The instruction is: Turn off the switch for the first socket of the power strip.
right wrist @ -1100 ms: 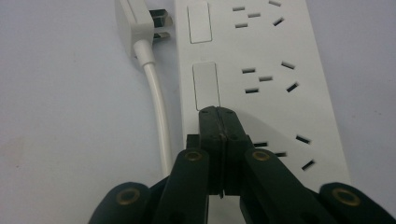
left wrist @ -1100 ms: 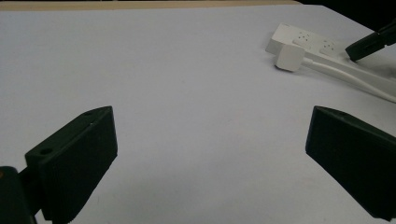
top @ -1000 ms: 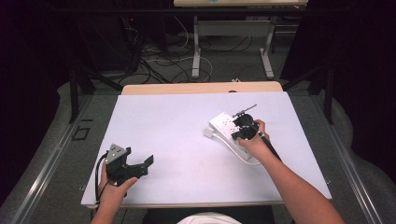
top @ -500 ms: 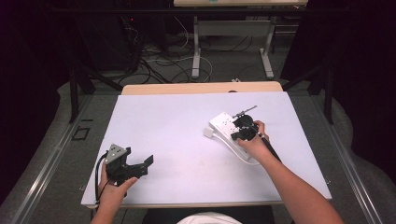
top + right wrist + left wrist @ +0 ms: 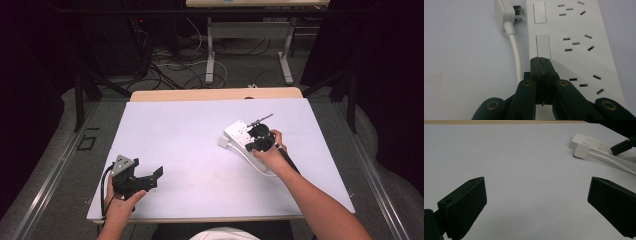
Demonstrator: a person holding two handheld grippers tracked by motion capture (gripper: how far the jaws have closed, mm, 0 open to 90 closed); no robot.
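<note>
Lying flat, the white power strip point(image 5: 574, 45) sits under the right gripper's point(image 5: 541, 61) closed, perhaps touching jaws; left gripper point(image 5: 534, 202) gapes wide.

On the white-topped bench point(image 5: 200, 130), the left hand-held gripper point(image 5: 150, 176) rests near the front left corner, well apart from the right hand-held gripper point(image 5: 256, 134), which sits over a white power strip point(image 5: 236, 132) whose cord point(image 5: 260, 167) curves toward the person.
</note>
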